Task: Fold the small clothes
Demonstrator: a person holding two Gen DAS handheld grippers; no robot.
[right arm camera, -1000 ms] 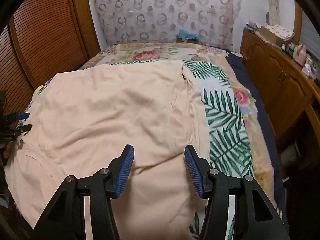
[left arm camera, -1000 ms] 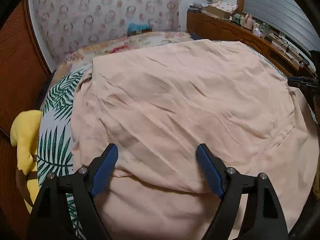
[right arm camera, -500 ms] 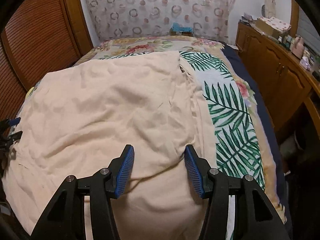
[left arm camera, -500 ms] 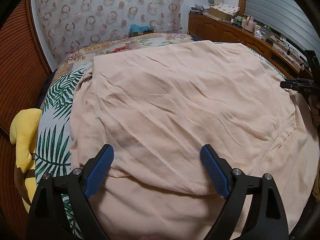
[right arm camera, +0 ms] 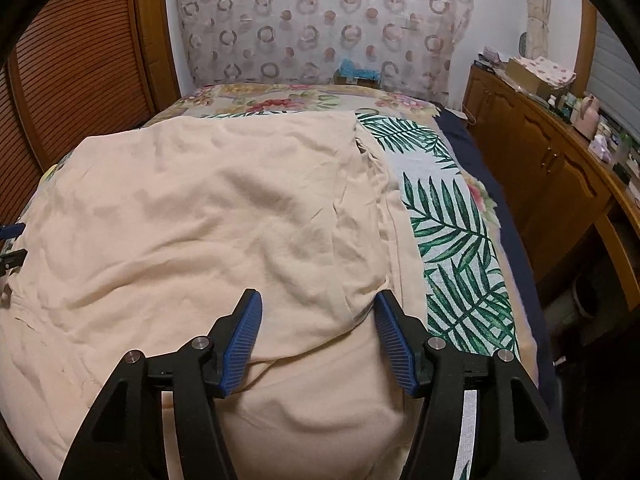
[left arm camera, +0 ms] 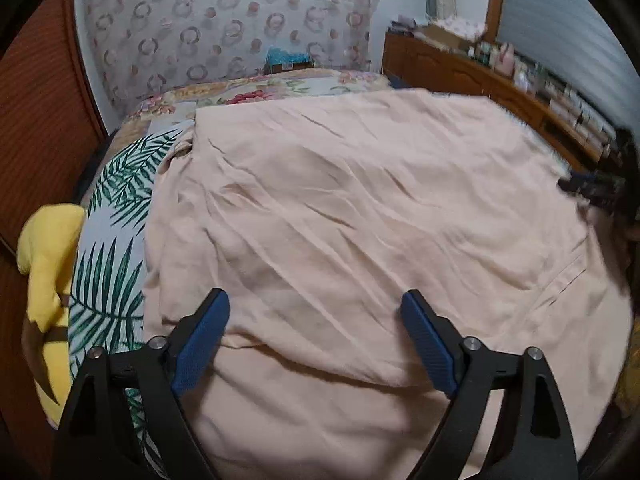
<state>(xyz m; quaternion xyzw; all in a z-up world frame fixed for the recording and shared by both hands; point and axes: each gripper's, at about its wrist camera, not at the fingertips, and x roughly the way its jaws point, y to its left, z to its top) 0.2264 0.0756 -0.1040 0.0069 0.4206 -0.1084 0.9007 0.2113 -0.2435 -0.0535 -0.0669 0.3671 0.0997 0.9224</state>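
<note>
A large peach-coloured garment (left arm camera: 340, 208) lies spread and partly folded over on the bed; it also fills the right wrist view (right arm camera: 208, 220). My left gripper (left arm camera: 316, 312) is open, its blue pads just above a folded edge near the garment's near-left side. My right gripper (right arm camera: 318, 312) is open above the near-right folded edge. Neither holds cloth. The right gripper's tip shows at the far right of the left wrist view (left arm camera: 592, 188); the left gripper's tips show at the left edge of the right wrist view (right arm camera: 12, 244).
The bed has a palm-leaf and floral sheet (right arm camera: 452, 232). A yellow plush toy (left arm camera: 48, 264) lies at the bed's left edge. A wooden cabinet with clutter (right arm camera: 560, 152) runs along the right. Wooden louvred doors (right arm camera: 72, 72) stand left. A patterned curtain (right arm camera: 320, 24) hangs behind.
Both grippers have drawn slightly back and lifted over the garment's near edge. The left jaws have opened a little wider. The garment lies much as before.
</note>
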